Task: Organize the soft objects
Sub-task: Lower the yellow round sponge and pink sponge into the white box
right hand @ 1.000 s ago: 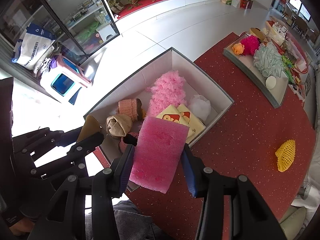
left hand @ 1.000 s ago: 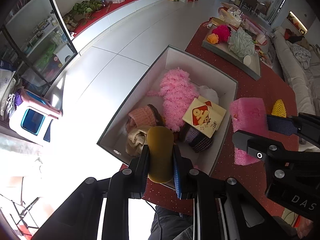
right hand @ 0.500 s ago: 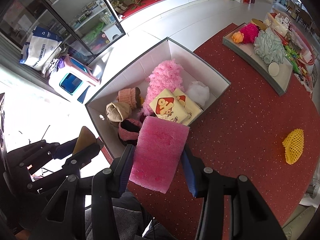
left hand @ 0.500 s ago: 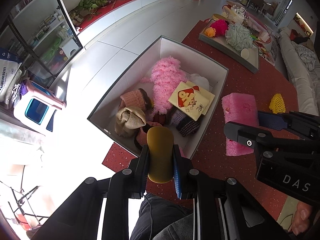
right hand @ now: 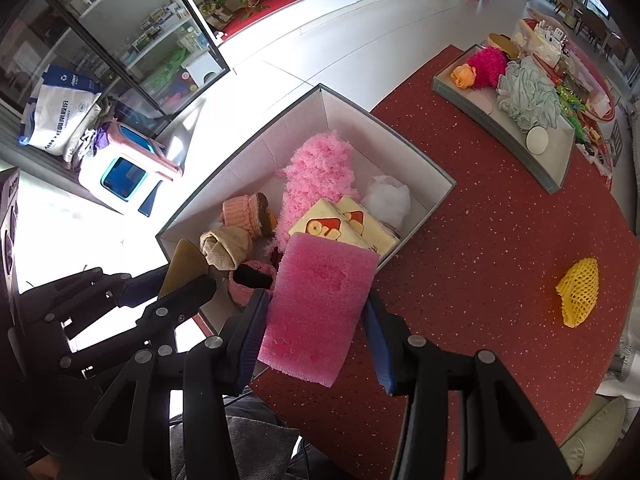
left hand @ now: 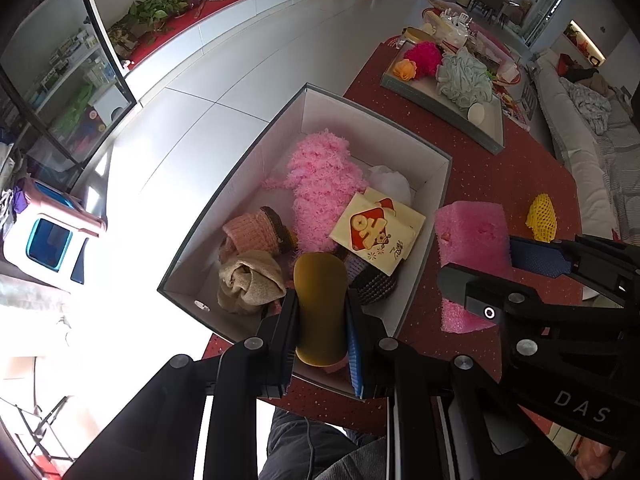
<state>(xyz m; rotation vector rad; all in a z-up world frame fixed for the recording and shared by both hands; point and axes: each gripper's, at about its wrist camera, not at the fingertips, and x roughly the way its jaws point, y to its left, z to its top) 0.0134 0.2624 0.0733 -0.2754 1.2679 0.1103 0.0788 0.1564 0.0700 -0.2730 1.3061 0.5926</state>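
Both loads are at the delivery step. The left gripper [left hand: 320, 320] is clamped on a mustard pad [left hand: 320, 304] above the near end of the white box [left hand: 436, 200]. The right gripper [right hand: 316, 320] pinches a pink sponge [right hand: 320, 300] over the box's near right edge. Next, each must move inside and release. "DAS" shows on the right gripper's body; the yellow packet's [left hand: 378, 232] print is unreadable.
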